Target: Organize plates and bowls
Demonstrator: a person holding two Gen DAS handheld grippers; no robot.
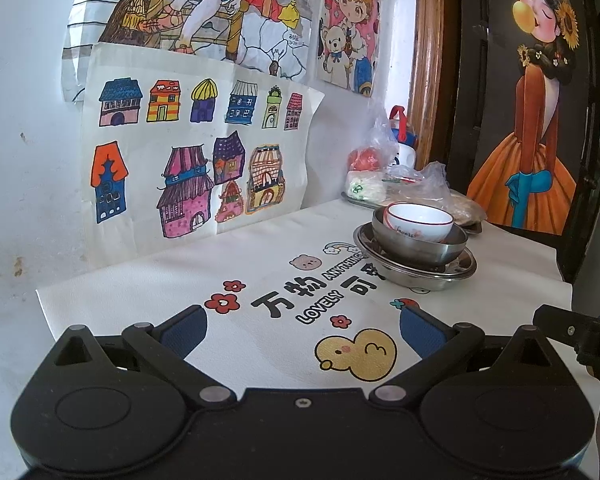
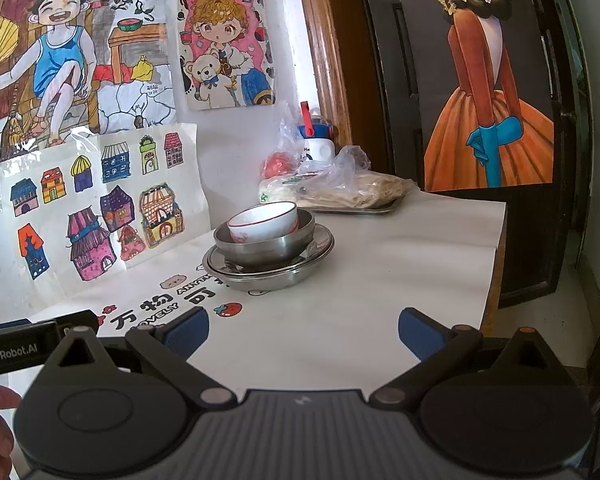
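Your left gripper (image 1: 302,330) hovers low and level over the printed tablecloth (image 1: 180,280), jaws spread wide, holding nothing. Your right gripper (image 2: 303,330) sits beside it, equally wide and empty. Ahead, well apart from both: the white bowl (image 2: 264,220) tilts inside the steel bowl (image 2: 260,246), stacked on steel plates (image 2: 268,272)

The white cloth (image 1: 260,264) over the worktop is printed with "万物", "LOVELY" and "ANYTHING", partly hidden under the steel plates (image 1: 416,270). "MORNI…" heads a drawing (image 2: 224,40) on the wall. A black device (image 2: 10,350) at the near left reads "GenRobot.AI".
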